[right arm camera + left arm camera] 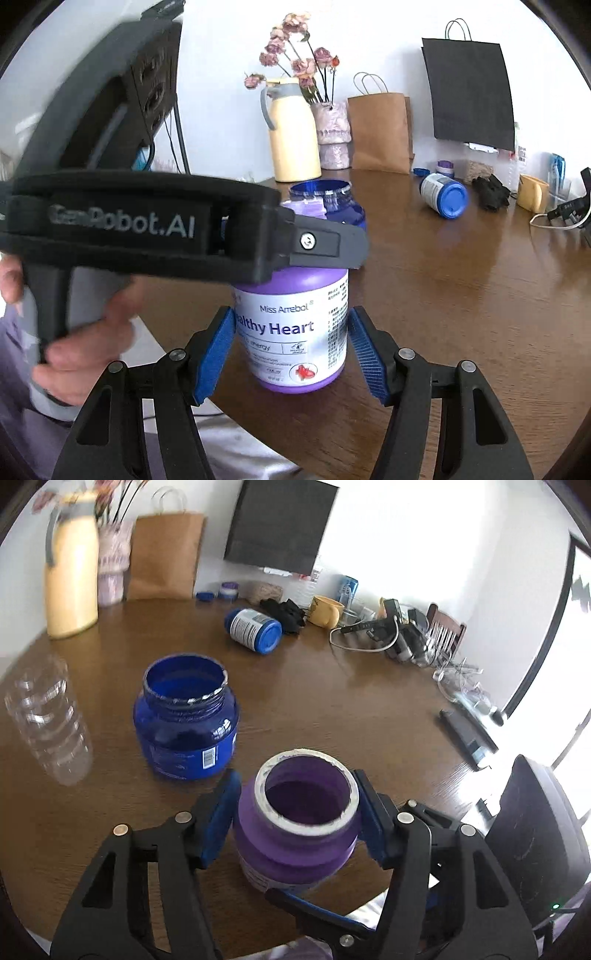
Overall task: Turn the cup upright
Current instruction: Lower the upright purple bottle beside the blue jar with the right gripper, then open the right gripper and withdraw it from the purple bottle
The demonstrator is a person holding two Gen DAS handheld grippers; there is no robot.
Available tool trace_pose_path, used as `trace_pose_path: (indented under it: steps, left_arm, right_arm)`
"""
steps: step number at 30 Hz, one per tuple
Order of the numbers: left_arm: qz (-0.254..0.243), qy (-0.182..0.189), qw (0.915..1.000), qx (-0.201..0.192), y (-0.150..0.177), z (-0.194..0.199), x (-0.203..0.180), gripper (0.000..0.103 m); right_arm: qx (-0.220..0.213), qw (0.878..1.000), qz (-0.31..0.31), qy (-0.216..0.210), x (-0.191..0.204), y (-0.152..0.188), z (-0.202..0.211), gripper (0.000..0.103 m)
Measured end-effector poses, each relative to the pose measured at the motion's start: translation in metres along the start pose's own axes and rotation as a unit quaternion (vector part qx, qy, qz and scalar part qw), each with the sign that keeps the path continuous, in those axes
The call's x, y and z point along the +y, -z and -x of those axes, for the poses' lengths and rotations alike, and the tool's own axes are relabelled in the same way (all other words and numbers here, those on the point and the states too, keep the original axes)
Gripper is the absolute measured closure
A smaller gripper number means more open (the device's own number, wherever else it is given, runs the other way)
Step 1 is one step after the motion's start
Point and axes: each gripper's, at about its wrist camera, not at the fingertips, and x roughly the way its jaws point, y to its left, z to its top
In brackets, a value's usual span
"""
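The cup is a purple jar (pixel 295 834) with a white label (pixel 295 332). It stands upright, mouth up, near the front edge of the brown table (pixel 332 701). My left gripper (pixel 295 786) is shut on its neck, a blue pad pressed against each side. One of the left gripper's fingers (pixel 325 243) crosses the jar's shoulder in the right wrist view. My right gripper (pixel 291 317) is open around the jar's lower body, its pads just off the label. One of the right gripper's fingers (pixel 314 912) shows below the jar.
An open blue jar (pixel 184 720) stands just behind the purple one. A clear plastic bottle (pixel 48 720) is at the left, and a blue-capped bottle (pixel 253 629) lies farther back. Yellow thermos (pixel 70 576), paper bag (pixel 162 557), mug (pixel 325 611), cables. A hand (pixel 85 332) holds the left gripper.
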Motion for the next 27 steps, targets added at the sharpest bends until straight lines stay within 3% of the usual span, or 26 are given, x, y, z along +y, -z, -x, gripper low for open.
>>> trace_pose_path:
  steps: [4,10,11,13,16,22,27]
  left_arm:
    - [-0.024,-0.014,0.9995,-0.012,-0.001,-0.007,-0.005,0.047]
    - [-0.047,-0.018,0.9986,-0.017,-0.015,-0.026,-0.005,0.044]
    - [-0.051,-0.019,0.9984,-0.016,-0.017,-0.03,-0.004,0.042]
    - [-0.053,-0.025,0.9982,-0.016,-0.021,-0.032,-0.002,0.026]
    - [-0.033,-0.015,0.9988,-0.033,-0.025,-0.019,0.009,0.014]
    - [-0.016,-0.025,0.9975,-0.064,-0.023,0.022,0.03,0.008]
    - [0.008,-0.052,0.9964,-0.067,-0.008,0.043,0.053,0.003]
  right_arm:
    - [0.003,1.0,-0.006,0.002,-0.004,-0.002,-0.004,0.036]
    - [0.004,0.999,-0.028,0.039,-0.016,-0.01,-0.018,0.038]
    - [0.002,0.998,-0.033,0.044,-0.018,-0.011,-0.019,0.038]
    - [0.002,0.997,-0.034,0.065,-0.023,-0.015,-0.023,0.038]
    - [0.001,0.996,-0.045,0.08,-0.031,-0.017,-0.024,0.038]
    - [0.013,0.993,-0.06,0.105,-0.036,-0.022,-0.023,0.038]
    - [0.025,0.99,-0.071,0.12,-0.038,-0.028,-0.029,0.038]
